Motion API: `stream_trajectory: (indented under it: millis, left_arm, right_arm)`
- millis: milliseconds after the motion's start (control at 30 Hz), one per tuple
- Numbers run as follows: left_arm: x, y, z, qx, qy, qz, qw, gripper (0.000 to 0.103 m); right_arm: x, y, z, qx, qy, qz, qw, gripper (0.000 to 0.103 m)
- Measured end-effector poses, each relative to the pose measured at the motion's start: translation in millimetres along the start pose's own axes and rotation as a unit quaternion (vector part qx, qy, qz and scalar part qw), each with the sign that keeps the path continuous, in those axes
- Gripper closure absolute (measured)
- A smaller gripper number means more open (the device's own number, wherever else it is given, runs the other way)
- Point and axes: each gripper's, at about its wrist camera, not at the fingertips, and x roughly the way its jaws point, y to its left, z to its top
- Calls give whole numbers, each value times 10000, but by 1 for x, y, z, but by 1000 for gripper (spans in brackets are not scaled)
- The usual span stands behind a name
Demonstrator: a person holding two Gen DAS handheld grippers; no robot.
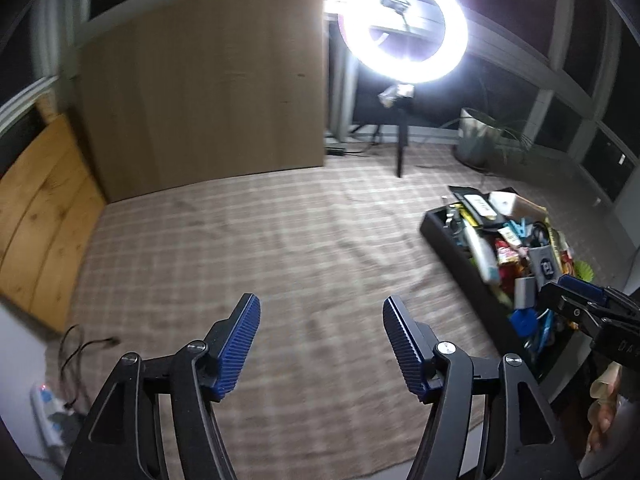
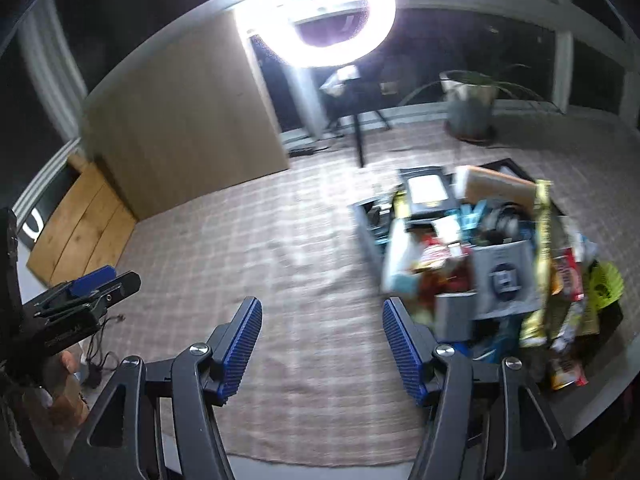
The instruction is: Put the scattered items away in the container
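- Risk, overfilling: the black container (image 1: 460,258) at the right of the left wrist view is heaped above its rim with packets, clips and small boxes. I judge that any further item dropped on top could slide off onto the checked rug (image 1: 280,248).
- Risk, spill at the near end: in the right wrist view a red and yellow packet (image 2: 566,372) at lower right appears to lie at or over the container's near edge; blur prevents me confirming whether it is inside. A nudge from either claw could tip it out.
- Risk, collision: the two claws sit close together near the container, so I would keep their paths apart.
- Risk, missed items: I see no loose items on the rug in either view, though both pictures are blurred.
- Left claw (image 1: 322,346): fingers spread wide, holding nothing, touching nothing, over bare rug at lower centre.
- Right claw (image 2: 322,346): fingers likewise spread wide and empty, the container just to its right.
- Surroundings: a lit ring lamp (image 1: 404,26) stands at the top, well apart from the work.
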Motion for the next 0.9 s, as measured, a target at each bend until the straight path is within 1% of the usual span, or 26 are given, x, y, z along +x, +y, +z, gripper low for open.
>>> stream_trajectory:
  millis: [200,267,333,433,533,633,767,900]
  left_arm:
    - [-34,46,-29,-266,-101,291,9992,34]
    - [-42,57,-37,-313,-118,388,9987,31]
    - [-52,65,-45,-324,-172,462,9983,26]
    - [-65,77,-52,-359,-266,547,9975,24]
    - [-76,88,-57,-452,-319,539,9970,21]
    - [-81,99,-60,-506,-331,546,9967,20]
    - [-79,111,-67,-597,-280,591,9961,20]
    - [-77,118,-72,-567,-223,621,9962,20]
  right_arm:
    - [-3,56,-15,-305,-81,90,9995,41]
    - [-3,72,-19,-396,-122,103,9991,40]
    - [-3,87,-23,-485,-130,140,9986,40]
    - [-3,106,-28,-614,-122,201,9978,39]
    - [-3,121,-32,-687,-122,225,9973,39]
    - [-3,132,-34,-692,-120,275,9971,38]
    - [-3,145,-38,-770,-194,187,9967,38]
    - [-2,154,-44,-805,-242,111,9964,37]
